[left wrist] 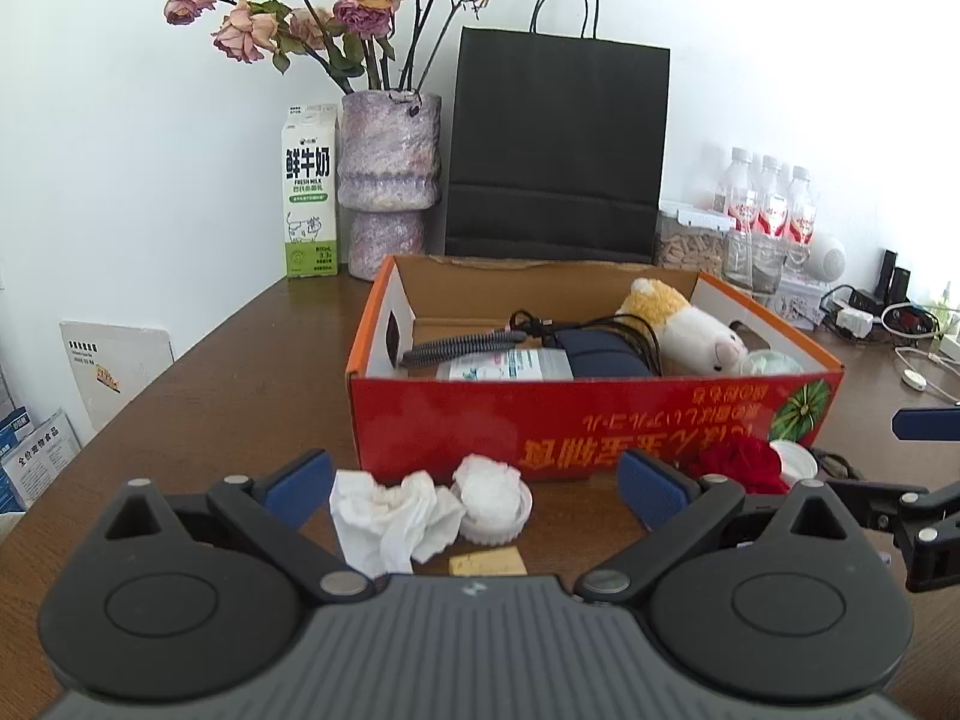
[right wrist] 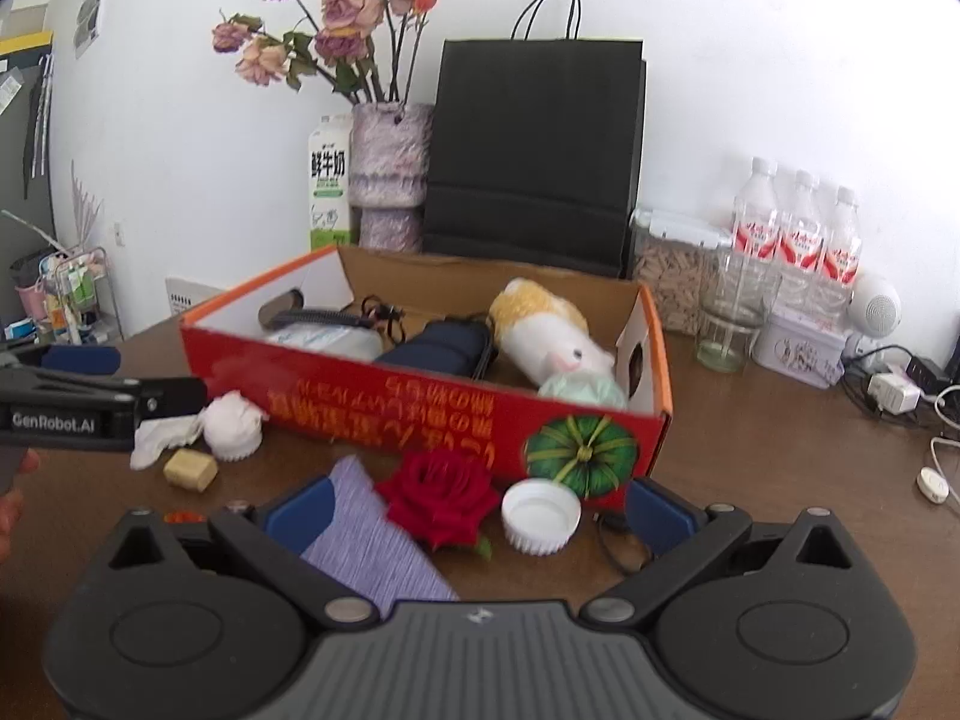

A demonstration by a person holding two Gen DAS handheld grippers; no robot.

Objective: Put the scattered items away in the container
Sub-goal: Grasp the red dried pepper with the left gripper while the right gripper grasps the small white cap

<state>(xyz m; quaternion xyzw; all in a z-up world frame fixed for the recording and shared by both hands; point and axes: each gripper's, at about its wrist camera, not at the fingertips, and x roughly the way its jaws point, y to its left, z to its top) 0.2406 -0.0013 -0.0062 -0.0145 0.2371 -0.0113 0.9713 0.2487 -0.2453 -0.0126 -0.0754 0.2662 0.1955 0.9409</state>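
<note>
Sitting on the brown worktop (left wrist: 228,372): red-and-orange cardboard box (left wrist: 594,414), open-topped, already holding a plush toy (left wrist: 684,324), a dark blue pouch (left wrist: 606,354), a black cable (left wrist: 540,324) and a white packet (left wrist: 504,367).

Lying loose just in front of the box's near wall, largest first: purple cloth (right wrist: 372,540), crumpled tissue (left wrist: 390,510), red rose (right wrist: 441,495), white ribbed cap stuffed with tissue (left wrist: 492,504), empty white cap (right wrist: 541,515), small tan block (right wrist: 191,468).

Hovering low over the tissue and stuffed cap: left tongs (left wrist: 477,480), spread wide, gripping nothing. Hovering over the rose, cloth and empty cap: right tongs (right wrist: 477,510), also spread wide and empty.

Judging the step as pre-grasp, with roughly half the items remaining outside the box. Next move calling for dropping one set of tongs onto a single item, tissue on the left or rose on the right, pinching, lifting over the near wall, releasing inside. Risking soft items slipping out, or a cap coming along with the tissue.
</note>
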